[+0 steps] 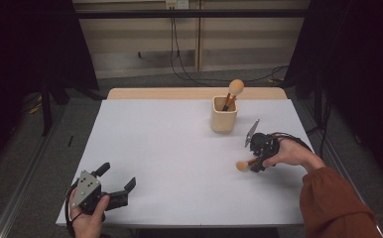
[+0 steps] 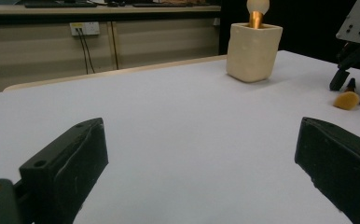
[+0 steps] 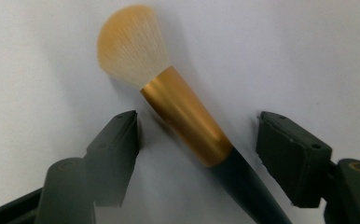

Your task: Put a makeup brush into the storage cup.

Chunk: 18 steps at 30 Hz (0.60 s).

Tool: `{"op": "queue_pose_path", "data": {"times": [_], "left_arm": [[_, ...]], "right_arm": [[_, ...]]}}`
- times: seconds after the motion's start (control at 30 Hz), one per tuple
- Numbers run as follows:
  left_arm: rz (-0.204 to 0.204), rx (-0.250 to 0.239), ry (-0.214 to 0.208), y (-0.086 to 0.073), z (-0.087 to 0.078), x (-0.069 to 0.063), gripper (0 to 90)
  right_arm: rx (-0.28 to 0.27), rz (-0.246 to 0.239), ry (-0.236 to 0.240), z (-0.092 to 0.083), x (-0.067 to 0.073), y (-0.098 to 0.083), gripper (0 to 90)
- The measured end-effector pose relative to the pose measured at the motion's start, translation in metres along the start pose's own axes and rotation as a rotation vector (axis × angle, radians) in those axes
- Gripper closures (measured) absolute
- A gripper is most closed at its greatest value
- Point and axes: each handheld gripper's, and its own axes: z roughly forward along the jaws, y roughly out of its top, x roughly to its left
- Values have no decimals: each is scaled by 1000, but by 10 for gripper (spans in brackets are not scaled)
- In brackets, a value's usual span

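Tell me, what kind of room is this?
Probably a lab or test room set up for recording. A plain white-topped table stands between black curtains, cables trail down the beige back wall, and a person works black hand-held tongs over a gold-collared makeup brush.

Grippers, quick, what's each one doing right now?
Left gripper: open, nothing between its jaws.
Right gripper: open, jaws either side of the makeup brush on the table, not yet pressing it.

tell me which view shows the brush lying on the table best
The right gripper view: the brush lies close up between the open jaws, with bristles, gold collar and dark handle clear. The high view shows it small under the right gripper. The left gripper view shows little beyond its bristles, far off.
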Motion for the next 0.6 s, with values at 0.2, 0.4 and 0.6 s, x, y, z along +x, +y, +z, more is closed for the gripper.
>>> {"op": "queue_pose_path", "data": {"times": [0.2,0.4,0.6], "left_arm": [[9,5,-10,0,2,-1,25],[12,8,-14,0,3,-2,26],[13,10,-17,0,4,-2,26]], "right_arm": [[18,7,0,0,-1,3,368],[28,-13,5,-2,-1,6,480],[25,22,8,-3,-4,6,552]]}}
